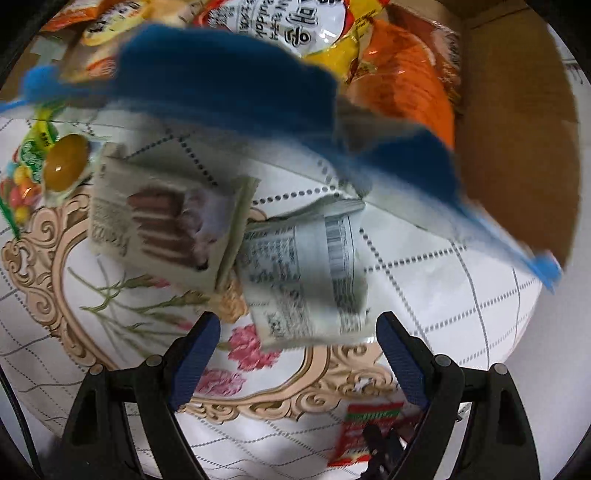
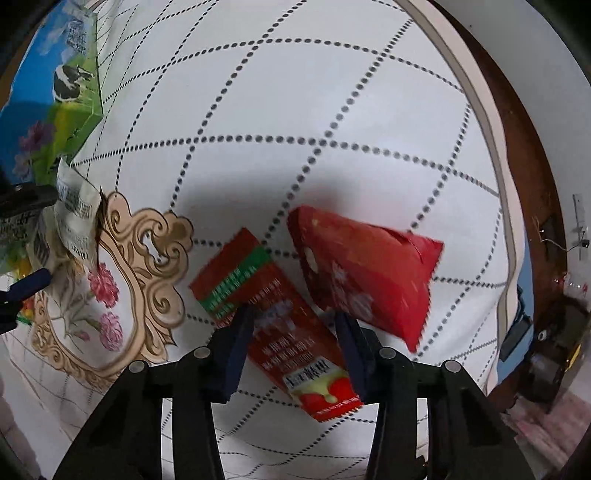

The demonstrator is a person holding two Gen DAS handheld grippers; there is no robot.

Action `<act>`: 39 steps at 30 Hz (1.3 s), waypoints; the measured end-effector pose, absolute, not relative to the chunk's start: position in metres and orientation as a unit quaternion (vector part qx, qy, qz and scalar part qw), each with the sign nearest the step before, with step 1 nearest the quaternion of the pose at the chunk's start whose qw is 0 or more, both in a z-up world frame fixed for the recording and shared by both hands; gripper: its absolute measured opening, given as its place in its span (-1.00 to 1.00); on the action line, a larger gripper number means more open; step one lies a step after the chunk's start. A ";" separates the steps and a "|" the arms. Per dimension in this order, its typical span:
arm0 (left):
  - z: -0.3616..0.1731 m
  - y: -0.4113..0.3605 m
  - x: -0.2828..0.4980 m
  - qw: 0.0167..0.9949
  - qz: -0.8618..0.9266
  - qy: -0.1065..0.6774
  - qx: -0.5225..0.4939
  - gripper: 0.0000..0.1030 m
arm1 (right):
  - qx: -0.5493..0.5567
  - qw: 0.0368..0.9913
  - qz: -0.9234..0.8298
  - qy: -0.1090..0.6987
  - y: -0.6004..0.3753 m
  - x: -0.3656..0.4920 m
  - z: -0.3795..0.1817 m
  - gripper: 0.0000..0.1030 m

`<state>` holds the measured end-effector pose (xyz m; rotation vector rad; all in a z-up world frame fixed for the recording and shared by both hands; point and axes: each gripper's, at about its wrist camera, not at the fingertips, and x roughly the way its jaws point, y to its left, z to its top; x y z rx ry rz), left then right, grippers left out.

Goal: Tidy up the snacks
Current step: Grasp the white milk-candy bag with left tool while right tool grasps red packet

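In the left wrist view my left gripper [image 1: 297,328] is open just above the near edge of a grey-white snack packet [image 1: 306,273] lying label-side up on the tablecloth [image 1: 443,280]. A beige chocolate-wafer packet [image 1: 166,218] lies to its left. A blurred blue packet [image 1: 229,77] lies behind them. In the right wrist view my right gripper [image 2: 295,317] is open, its jaws either side of a long red strawberry packet [image 2: 280,325] lying flat. A second red packet [image 2: 365,273] lies just right of it.
A cardboard box [image 1: 517,147] with orange [image 1: 410,85] and yellow noodle bags [image 1: 295,26] stands behind the left gripper. A fruit-candy bag [image 1: 26,177] lies at left. A blue-green milk carton [image 2: 55,96] stands far left in the right view. The table edge [image 2: 517,147] curves at right.
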<state>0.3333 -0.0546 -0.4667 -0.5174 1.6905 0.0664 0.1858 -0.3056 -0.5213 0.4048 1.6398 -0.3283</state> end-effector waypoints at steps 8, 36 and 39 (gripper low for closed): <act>-0.478 -0.064 0.346 0.652 0.029 0.733 -0.193 0.25 | 0.162 0.650 -0.129 0.731 -0.297 0.203 -0.529 0.12; -0.431 -0.039 0.202 0.727 -0.049 0.683 0.054 -0.12 | 0.036 0.654 -0.092 0.750 -0.236 0.175 -0.538 0.13; -0.423 -0.056 0.222 0.742 -0.077 0.658 0.104 -0.10 | 0.096 0.646 -0.095 0.751 -0.249 0.175 -0.535 0.13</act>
